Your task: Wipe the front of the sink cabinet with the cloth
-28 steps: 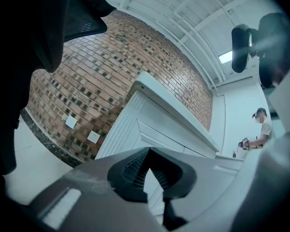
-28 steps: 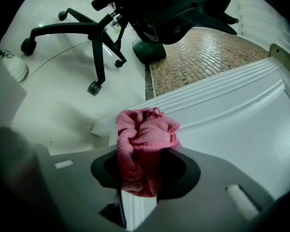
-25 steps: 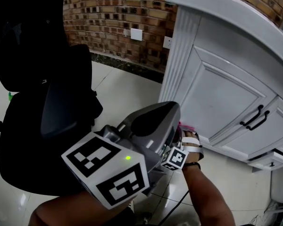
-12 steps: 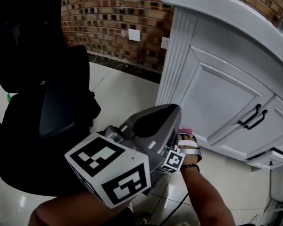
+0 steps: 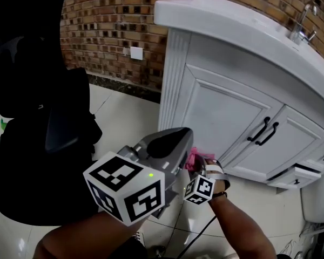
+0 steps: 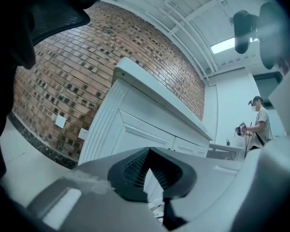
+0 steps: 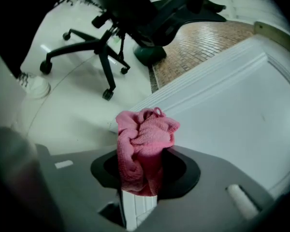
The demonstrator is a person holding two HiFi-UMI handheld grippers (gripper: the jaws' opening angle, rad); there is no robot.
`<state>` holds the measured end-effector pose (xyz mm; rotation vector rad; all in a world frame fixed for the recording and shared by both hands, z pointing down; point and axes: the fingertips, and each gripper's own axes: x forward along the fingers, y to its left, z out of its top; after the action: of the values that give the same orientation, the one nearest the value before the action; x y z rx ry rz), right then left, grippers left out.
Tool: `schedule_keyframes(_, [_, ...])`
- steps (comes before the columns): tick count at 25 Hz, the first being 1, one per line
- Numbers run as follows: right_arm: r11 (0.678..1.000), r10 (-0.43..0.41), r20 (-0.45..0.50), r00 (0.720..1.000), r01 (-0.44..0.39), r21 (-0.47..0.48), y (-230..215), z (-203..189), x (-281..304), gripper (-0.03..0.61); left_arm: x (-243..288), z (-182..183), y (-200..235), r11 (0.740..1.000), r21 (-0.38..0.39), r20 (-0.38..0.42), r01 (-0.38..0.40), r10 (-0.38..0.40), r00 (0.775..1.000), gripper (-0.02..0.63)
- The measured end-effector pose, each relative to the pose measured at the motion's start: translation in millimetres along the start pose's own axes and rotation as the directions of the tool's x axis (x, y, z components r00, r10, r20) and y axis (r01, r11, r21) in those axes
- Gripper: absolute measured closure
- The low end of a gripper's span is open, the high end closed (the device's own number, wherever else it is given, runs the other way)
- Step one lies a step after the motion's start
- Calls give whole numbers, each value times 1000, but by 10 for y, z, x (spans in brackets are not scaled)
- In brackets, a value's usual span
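The white sink cabinet [image 5: 227, 112] fills the upper right of the head view. A bunched pink cloth [image 5: 193, 158] sits low by the cabinet's lower left corner, with my right gripper [image 5: 197, 171] shut on it. In the right gripper view the cloth [image 7: 145, 139] stands out of that gripper [image 7: 142, 153] and hides its jaws. The door panel [image 7: 241, 110] lies just beyond it; I cannot tell whether they touch. My left gripper [image 5: 170, 144] hovers in the foreground to the left of the cloth. In its own view the left gripper [image 6: 149, 151] is shut on nothing and points at the cabinet [image 6: 130, 129].
A black office chair [image 5: 38, 134] stands close on the left, its wheeled base [image 7: 94, 47] on the pale tiled floor. A brick wall [image 5: 113, 26] runs behind. A low drawer [image 5: 294, 174] hangs open at the cabinet's right. A person [image 6: 258, 124] stands far off.
The head view has swung up and back, so the countertop and faucet now show. The right gripper still holds the cloth at the cabinet's bottom left. The left gripper has hardly moved.
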<state>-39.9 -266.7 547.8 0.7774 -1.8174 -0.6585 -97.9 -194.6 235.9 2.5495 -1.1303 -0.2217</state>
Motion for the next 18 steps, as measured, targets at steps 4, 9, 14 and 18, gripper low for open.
schedule_keyframes(4, [918, 75, 183, 980, -139, 371, -353, 17, -856, 428, 103, -117, -313, 996, 56, -48, 70, -68, 997, 611])
schedule_keyframes(9, [653, 37, 345, 938, -284, 702, -829, -201, -2086, 426, 127, -311, -744, 984, 83, -131, 158, -147, 980, 611])
schedule_keyframes(14, [472, -115, 378, 919, -285, 835, -1200, -520, -3228, 426, 103, -420, -1239, 965, 110, -171, 236, -216, 961, 611])
schedule_keyframes(18, [387, -187, 396, 899, -304, 871, -1137, -712, -3890, 426, 74, -583, -1700, 947, 81, -208, 311, -289, 935, 611])
